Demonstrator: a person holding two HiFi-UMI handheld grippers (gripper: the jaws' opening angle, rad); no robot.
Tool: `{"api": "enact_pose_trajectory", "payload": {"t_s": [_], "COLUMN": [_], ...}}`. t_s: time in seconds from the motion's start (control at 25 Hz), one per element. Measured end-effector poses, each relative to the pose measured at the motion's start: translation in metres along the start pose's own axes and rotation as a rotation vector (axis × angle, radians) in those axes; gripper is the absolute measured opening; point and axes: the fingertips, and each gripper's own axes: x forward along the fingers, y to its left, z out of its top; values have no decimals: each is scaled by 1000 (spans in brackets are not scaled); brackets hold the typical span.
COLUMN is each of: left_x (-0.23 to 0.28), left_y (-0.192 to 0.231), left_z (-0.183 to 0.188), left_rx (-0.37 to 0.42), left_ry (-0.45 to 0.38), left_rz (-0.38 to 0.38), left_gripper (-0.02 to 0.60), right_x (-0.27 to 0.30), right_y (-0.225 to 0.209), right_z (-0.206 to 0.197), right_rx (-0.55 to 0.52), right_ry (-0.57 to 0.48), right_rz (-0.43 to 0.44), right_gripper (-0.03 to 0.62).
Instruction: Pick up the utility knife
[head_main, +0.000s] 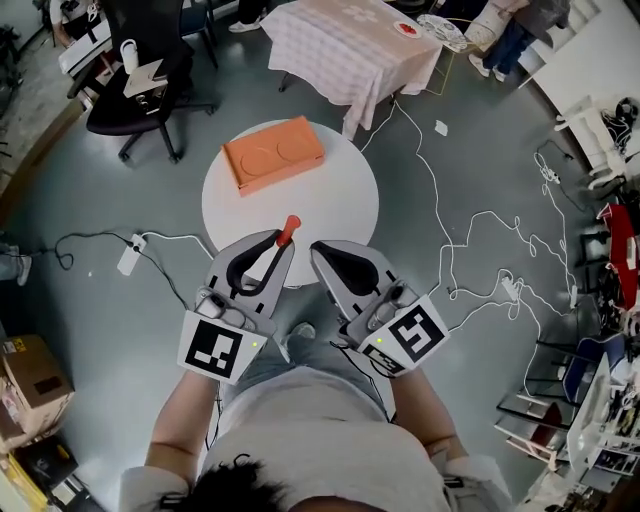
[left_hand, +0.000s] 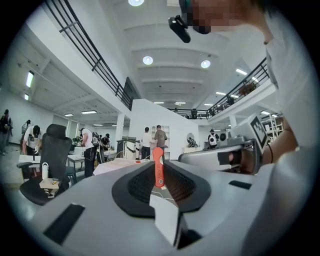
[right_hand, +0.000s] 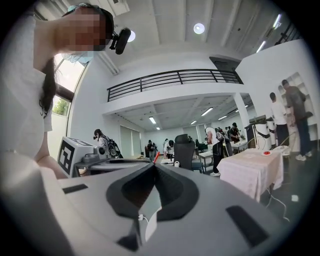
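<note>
The utility knife (head_main: 289, 228) is slim and red, and it sticks out of the tips of my left gripper (head_main: 280, 241), which is shut on it. In the left gripper view the knife (left_hand: 158, 167) stands upright between the dark pads, with the left gripper (left_hand: 159, 172) clamped round its lower part. My right gripper (head_main: 319, 249) is beside it, shut with nothing between its jaws. In the right gripper view the right gripper (right_hand: 154, 165) has its pads (right_hand: 172, 192) pressed together, and the knife's red tip (right_hand: 156, 156) shows just beyond them. Both grippers are raised over the near edge of the round white table (head_main: 345, 205).
An orange box (head_main: 273, 153) lies on the far side of the white table. Behind it stands a table with a pale cloth (head_main: 350, 45). A black office chair (head_main: 140, 80) is at the back left. White cables (head_main: 470, 250) and a power strip (head_main: 130, 254) lie on the grey floor.
</note>
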Motion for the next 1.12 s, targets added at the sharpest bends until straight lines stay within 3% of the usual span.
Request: {"api": "enact_pose_trajectory", "payload": {"t_s": [0.32, 1.12], "left_x": [-6, -27], "left_y": [-12, -10], "left_z": [14, 30], "left_rx": [-12, 25], "left_ry": [-39, -71], "left_rz": [43, 51], "left_gripper": [57, 57], "right_x": [-6, 6], "right_y": [1, 19], "right_z": [3, 18], "right_rx": [-17, -71], "right_ry": [-5, -9], "right_rz": [35, 43], "right_gripper": [9, 8]}}
